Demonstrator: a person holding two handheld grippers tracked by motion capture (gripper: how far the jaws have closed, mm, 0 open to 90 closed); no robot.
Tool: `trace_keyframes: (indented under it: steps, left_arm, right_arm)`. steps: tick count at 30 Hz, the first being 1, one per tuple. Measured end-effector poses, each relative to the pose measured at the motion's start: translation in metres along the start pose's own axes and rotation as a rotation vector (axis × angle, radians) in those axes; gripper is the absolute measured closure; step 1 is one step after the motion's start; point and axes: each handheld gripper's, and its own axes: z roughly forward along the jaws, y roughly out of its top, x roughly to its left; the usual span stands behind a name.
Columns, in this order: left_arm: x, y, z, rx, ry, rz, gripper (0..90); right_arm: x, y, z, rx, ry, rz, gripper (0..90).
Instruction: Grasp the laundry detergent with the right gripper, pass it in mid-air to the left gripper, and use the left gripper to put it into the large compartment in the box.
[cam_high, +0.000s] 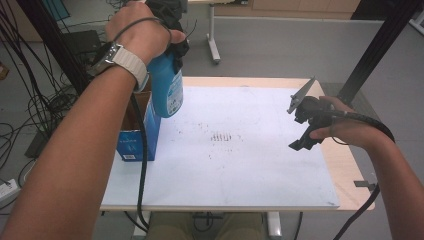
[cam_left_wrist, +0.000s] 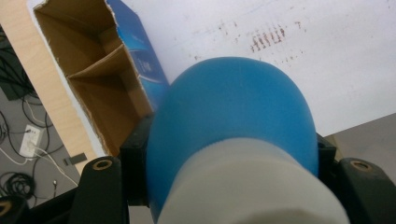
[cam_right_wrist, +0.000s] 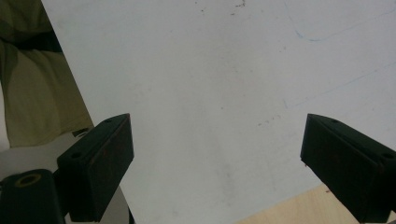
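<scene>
While the left gripper (cam_high: 167, 37) clamps the blue bottle (cam_high: 166, 87) above the carton (cam_high: 141, 131) at nine o'clock, it should keep the bottle upright; the right gripper (cam_right_wrist: 217, 163) gapes empty.

Blue bottle (cam_high: 166, 90) looked like smooth matt plastic, with a glossy printed label and a white plastic section near the jaws. Open box (cam_left_wrist: 93, 70) was cardboard: raw brown matt inside, glossy blue print outside. White sheet (cam_high: 240, 160) was matt, paper-like, scuffed with dark marks. Tabletop (cam_high: 345, 165) was light wood-look laminate. Right gripper (cam_right_wrist: 217, 158) jaws were matt black plastic.
</scene>
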Motion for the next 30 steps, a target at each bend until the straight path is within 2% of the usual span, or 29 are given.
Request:
trace_keyframes:
  steps: [7, 14, 19, 24, 30]
  left_arm:
    - [0.009, -0.003, -0.001, 0.001, 0.003, -0.054, 38.3]
    - [0.015, -0.004, -0.004, 0.014, 0.010, -0.073, 38.3]
    - [0.020, -0.004, -0.005, 0.009, 0.020, -0.106, 38.3]
    - [0.030, -0.008, -0.007, -0.002, 0.006, -0.136, 38.3]
    - [0.041, -0.011, -0.007, -0.003, 0.014, -0.157, 38.3]
  right_arm:
    - [-0.001, 0.002, 0.000, -0.002, -0.001, 0.000, 9.4]
    - [-0.002, 0.004, 0.001, -0.001, -0.002, -0.003, 9.4]
    - [-0.004, 0.004, 0.001, -0.007, -0.010, -0.011, 9.4]
    - [-0.007, 0.003, 0.000, -0.010, -0.009, -0.012, 9.4]
    - [-0.009, 0.003, 0.002, -0.001, -0.003, -0.014, 9.4]
